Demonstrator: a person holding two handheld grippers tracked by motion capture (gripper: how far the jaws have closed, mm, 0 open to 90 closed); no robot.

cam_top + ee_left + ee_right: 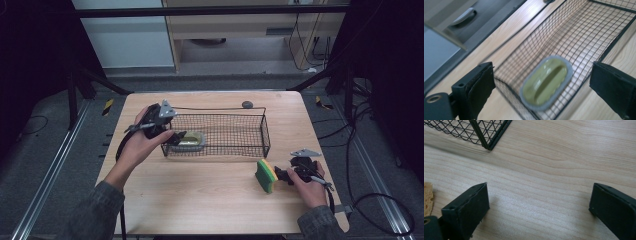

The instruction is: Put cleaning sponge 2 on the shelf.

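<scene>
Your left gripper (pixel 541 85) has its two black jaws spread wide, and nothing is pinched between them. In the left gripper view, the green and grey scrubber (pixel 547 82) lies below the gap between the jaws, flat on the wire floor of the basket (pixel 584 35). The pads do not press on it. It sits near one end wall of the basket, with its green top facing up.

In the high view, your left gripper (pixel 176 138) reaches over the left end of the basket (pixel 250 131), and the scrubber (pixel 192 140) rests inside at that same end. Your left hand (pixel 142 142) wraps the gripper from the table's left side.

Your right gripper (pixel 537 205) also has its jaws wide apart. Between them you see just the bare wooden table (pixel 554 170). A bit of yellow sponge (pixel 427 197) peeks in at the left edge of that view, outside the jaws, and a corner of the basket (pixel 486 137) shows farther off.

In the high view, your right gripper (pixel 281 174) sits low at the table's right side, held by your right hand (pixel 310 187). The green and yellow sponge (pixel 266 175) stands on its edge just beside the jaw tips. I cannot tell if it touches them. The sponge is outside the basket, near its right front corner.

A small dark round thing (pixel 247 104) lies on the table (pixel 200 200) behind the basket.
</scene>
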